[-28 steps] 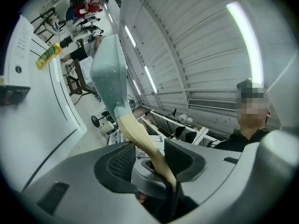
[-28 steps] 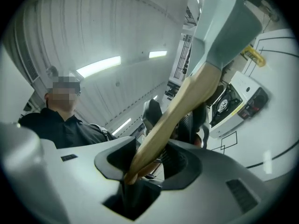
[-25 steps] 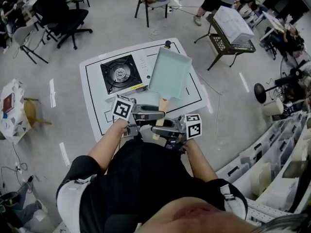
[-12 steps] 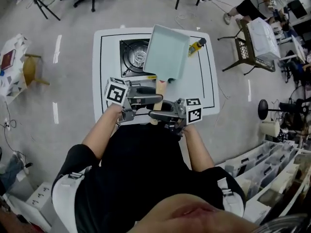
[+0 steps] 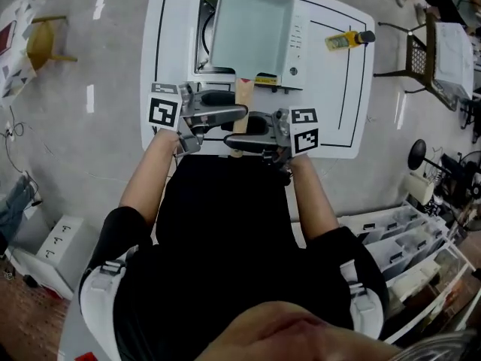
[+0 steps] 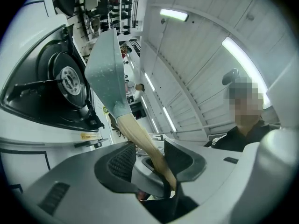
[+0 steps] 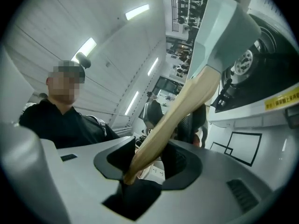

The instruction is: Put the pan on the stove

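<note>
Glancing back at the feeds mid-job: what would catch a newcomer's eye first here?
The pale green rectangular pan dominates, over the black gas stove on the white table and hiding most of it. The left gripper and right gripper both clamp its pale wooden handle from opposite sides, at the table's near edge. A yellow bottle lies alone at the table's far right corner.

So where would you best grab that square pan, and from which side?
By the wooden handle, from the near side: it juts straight out of the pan and is slim enough for jaws, while the pan itself is wide and walled.
</note>
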Motion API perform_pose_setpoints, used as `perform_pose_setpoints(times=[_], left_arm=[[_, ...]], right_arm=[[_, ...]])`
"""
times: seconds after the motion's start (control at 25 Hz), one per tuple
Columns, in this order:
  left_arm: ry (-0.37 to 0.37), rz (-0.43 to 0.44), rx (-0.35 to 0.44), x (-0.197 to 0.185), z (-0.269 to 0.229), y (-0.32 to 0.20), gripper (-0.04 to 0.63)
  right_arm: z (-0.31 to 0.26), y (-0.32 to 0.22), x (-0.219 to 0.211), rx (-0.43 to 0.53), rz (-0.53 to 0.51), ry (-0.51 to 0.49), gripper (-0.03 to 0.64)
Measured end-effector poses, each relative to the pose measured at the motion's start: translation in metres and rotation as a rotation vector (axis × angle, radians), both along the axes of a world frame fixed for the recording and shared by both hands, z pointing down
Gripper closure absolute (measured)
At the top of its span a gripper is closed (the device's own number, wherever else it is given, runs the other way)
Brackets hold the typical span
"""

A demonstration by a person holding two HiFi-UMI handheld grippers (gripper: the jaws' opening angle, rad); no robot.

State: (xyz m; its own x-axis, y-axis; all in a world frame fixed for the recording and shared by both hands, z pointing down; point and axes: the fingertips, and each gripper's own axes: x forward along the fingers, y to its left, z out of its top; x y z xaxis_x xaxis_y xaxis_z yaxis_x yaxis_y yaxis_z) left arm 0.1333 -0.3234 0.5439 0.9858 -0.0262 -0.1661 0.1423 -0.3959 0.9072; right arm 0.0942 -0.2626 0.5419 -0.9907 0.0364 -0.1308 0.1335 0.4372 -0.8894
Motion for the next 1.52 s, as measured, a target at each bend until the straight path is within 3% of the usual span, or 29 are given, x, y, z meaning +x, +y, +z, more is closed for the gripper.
perform_pose_setpoints(times=[0.36,0.92,1.2,1.52], left_arm=[[0.03,-0.053,-0.037,-0.009,0.032,-0.016,0.393],[0.041,-0.048,-0.072,-0.013,0.051,-0.015,0.393],[0.038,-0.026,-0.11,-0.017,0.055,-0.016,0.396],[0.04,-0.014,-0.076,-0.017,0.027,-0.008,0.376]], right_arm=[[0.029,-0.013,-0.006,-0.041,-0.046,0.022,0.434],[0.048,-0.012,-0.011,-0.062,-0.057,0.067,0.434],[0.052,-0.014,-0.016,-0.093,-0.039,0.066,0.44],[0.025,-0.009,-0.009,-0.141,-0.021,0.033,0.437]])
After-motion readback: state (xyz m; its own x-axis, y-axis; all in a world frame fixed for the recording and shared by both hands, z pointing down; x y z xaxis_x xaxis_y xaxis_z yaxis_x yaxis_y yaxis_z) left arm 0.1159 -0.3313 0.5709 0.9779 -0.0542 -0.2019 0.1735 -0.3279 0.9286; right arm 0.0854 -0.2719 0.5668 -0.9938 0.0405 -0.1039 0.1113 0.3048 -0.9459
